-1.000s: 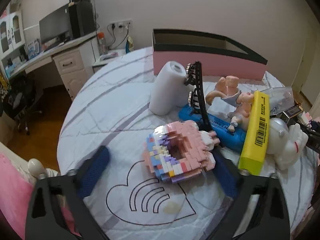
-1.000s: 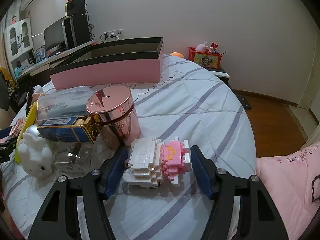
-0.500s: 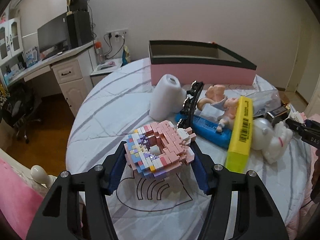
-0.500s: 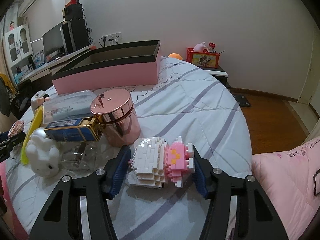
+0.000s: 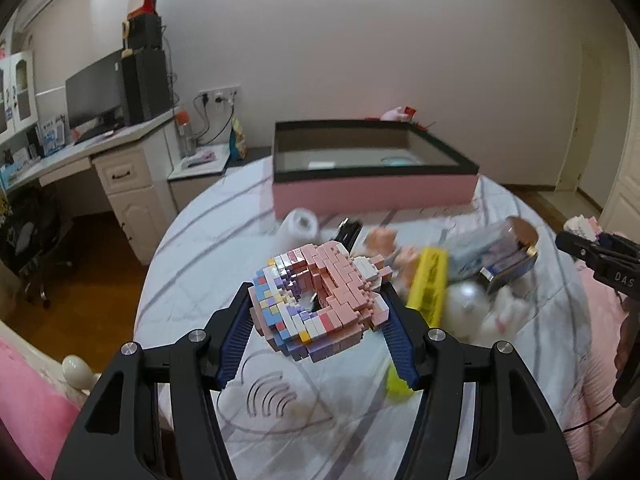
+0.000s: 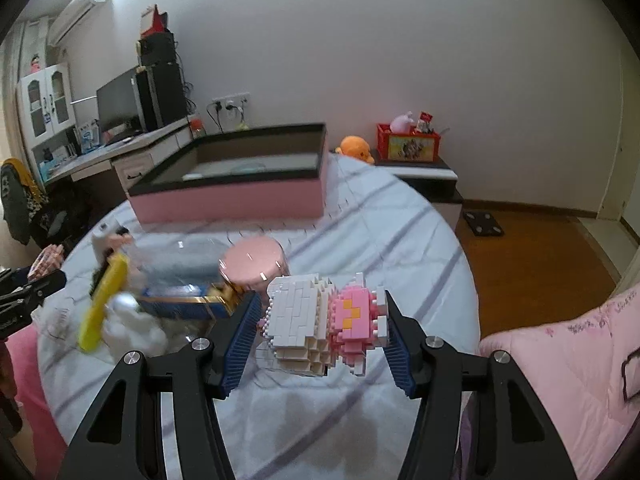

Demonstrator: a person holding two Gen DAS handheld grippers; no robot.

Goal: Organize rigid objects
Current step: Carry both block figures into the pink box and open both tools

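Observation:
My left gripper (image 5: 318, 322) is shut on a pink and pastel brick-built figure (image 5: 320, 300) and holds it above the round table. My right gripper (image 6: 320, 330) is shut on a white and pink brick-built figure (image 6: 320, 324), also lifted off the cloth. An open pink box with a black rim (image 5: 372, 178) stands at the far side of the table; it also shows in the right wrist view (image 6: 232, 196). The right gripper shows at the right edge of the left wrist view (image 5: 600, 256).
A cluster lies mid-table: a yellow box (image 5: 428, 292), a white rabbit figure (image 5: 476, 312), a doll (image 5: 384, 240), a white roll (image 5: 300, 222), a rose-gold tin (image 6: 252, 262), a blue box (image 6: 188, 306). A desk (image 5: 100, 160) stands left. Pink bedding (image 6: 560, 360) lies right.
Both grippers have closed on their brick figures and lifted them off the table. Both have risen and now look more toward the pink box.

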